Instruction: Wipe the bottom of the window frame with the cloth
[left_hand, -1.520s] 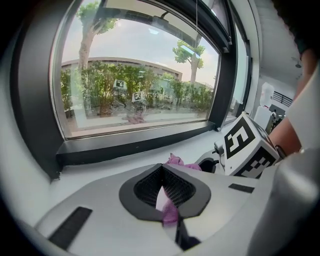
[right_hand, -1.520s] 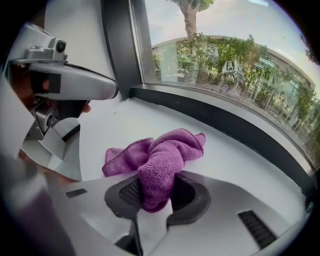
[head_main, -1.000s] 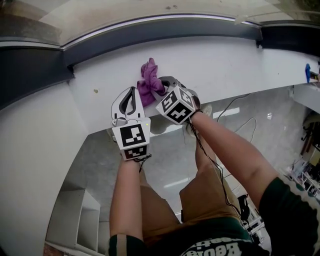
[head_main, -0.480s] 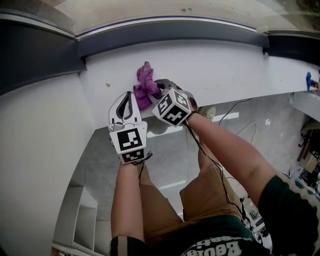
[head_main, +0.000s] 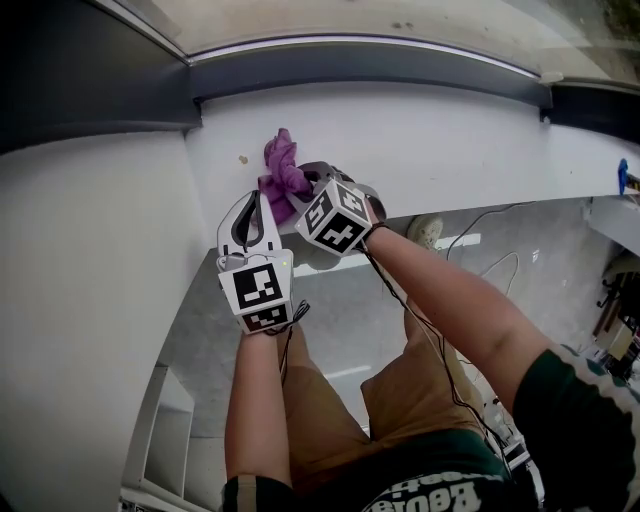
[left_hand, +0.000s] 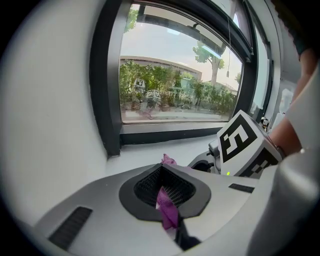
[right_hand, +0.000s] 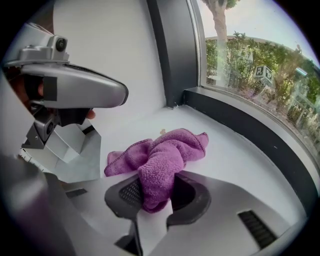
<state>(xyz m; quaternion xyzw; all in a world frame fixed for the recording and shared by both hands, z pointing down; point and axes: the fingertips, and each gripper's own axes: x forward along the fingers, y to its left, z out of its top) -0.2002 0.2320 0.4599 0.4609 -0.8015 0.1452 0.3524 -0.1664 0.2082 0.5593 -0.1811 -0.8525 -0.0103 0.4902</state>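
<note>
A crumpled purple cloth (head_main: 279, 168) lies on the white sill (head_main: 450, 140), just below the dark bottom rail of the window frame (head_main: 380, 62). My right gripper (head_main: 298, 186) is shut on the cloth (right_hand: 161, 159), which bulges out of its jaws (right_hand: 155, 192) onto the sill. My left gripper (head_main: 258, 198) hovers close on the cloth's left with its jaws together and nothing seen at its tip. In the left gripper view the cloth (left_hand: 168, 160) peeks past the left gripper (left_hand: 161, 168) and shows through the gap in its jaws. The frame rail (left_hand: 170, 134) runs behind.
The frame's dark upright (right_hand: 172, 55) and a white side wall (head_main: 90, 260) form a corner left of the cloth. A small speck (head_main: 242, 158) lies on the sill near that corner. Below the sill edge are a cable (head_main: 490, 265) and the grey floor.
Both grippers and the cloth have slid left along the sill toward the corner. The right gripper has kept its hold on the cloth.
</note>
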